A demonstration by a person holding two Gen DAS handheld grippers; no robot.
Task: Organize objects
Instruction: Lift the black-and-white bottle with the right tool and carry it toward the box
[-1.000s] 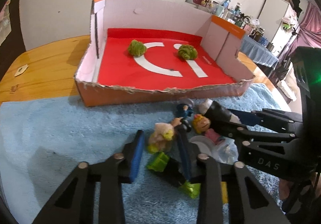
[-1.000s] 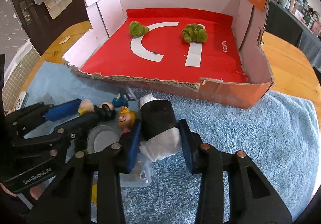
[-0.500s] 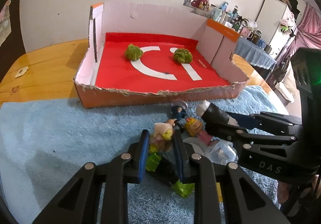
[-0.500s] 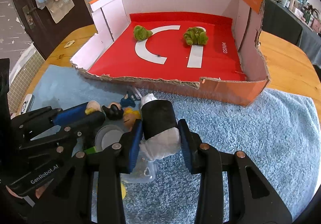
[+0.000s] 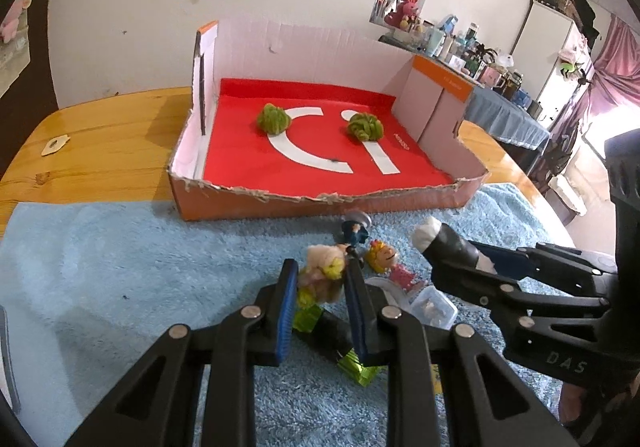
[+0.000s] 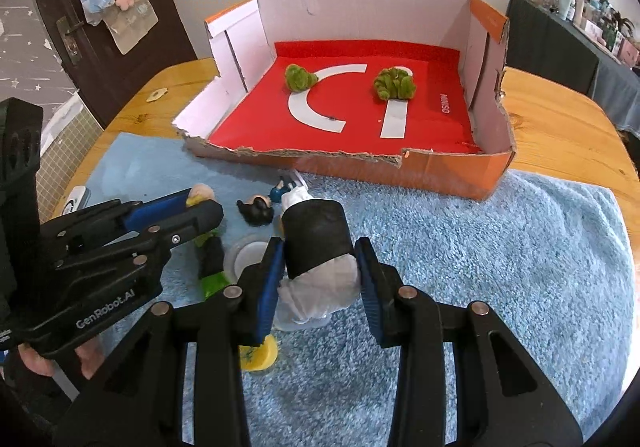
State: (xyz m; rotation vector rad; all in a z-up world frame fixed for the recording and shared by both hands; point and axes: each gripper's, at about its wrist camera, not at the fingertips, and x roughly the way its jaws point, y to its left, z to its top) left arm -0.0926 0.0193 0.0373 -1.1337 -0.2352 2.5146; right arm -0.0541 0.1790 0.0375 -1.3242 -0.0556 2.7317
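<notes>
- The left gripper [image 5: 320,279] has its blue pads pinched on a small fuzzy doll [image 5: 322,275], tan with a yellow patch, held above the blue towel [image 5: 120,267]. I take it the doll is bound for the box.
- The right gripper [image 6: 318,271] clamps a black-and-white wrapped bundle [image 6: 316,247], pads squeezing both sides, its white end puffing out toward the camera. It looks soft, so the squeeze probably keeps it from slipping.
- Both loads hang over the leftover pile on the towel: a blonde figure in pink [image 5: 386,261], a little blue figure [image 5: 354,233], a clear plastic tub [image 5: 434,305] and green translucent blocks [image 5: 356,365].
- Beyond the pile sits the cardboard box [image 5: 320,205], front wall torn low, which would make it easy to reach over. Two green pom-poms [image 5: 273,119] already lie well apart on its red floor, so the sorting seems underway.
- Hard to make out: what the bundle really is; a yellow thing [image 6: 262,357] under the right gripper is mostly covered; the green blocks are partly hidden behind the left fingers.
</notes>
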